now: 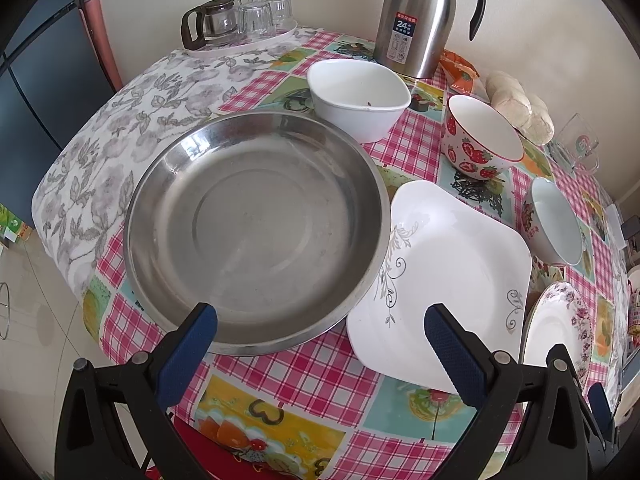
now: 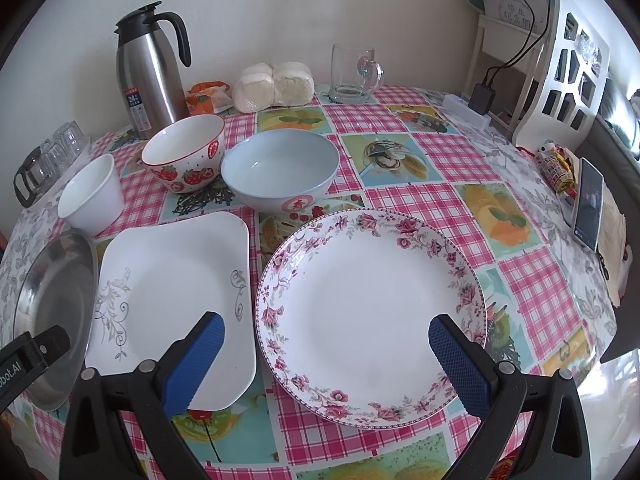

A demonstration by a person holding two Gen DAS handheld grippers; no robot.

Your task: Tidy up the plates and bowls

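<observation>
My left gripper [image 1: 320,320] hangs with its jaws wide apart and nothing between them, over the near rim of the steel pan [image 1: 256,228], which sits toward the left edge of the table [image 1: 280,376], partly on the grey floral cloth. I judge the first risk is here: the pan's thin rolled rim is slick, and a shallow bite could let it tip or scrape across the cloth toward that edge. Just right of it, the square white plate [image 1: 444,276] has its left edge tucked against or under the pan's rim; I cannot tell which, and lifting either one carelessly could drag the other. Behind them the white square bowl [image 1: 358,98] stands near the thermos [image 1: 416,20], with the strawberry bowl [image 2: 184,156] and pale blue bowl [image 2: 280,172] in a row toward the table's middle, close enough that a wide-open finger could knock a neighbour. My right gripper [image 2: 326,336] is also spread apart and empty, straddling the near part of the floral round plate [image 2: 370,316], which lies flat near the front edge. A flat plate gives little to pinch, so I expect a finger could skid off the glaze and shove it toward that edge. A glass mug [image 2: 354,76] at the back and a phone [image 2: 588,204] at the right edge are well apart.
</observation>
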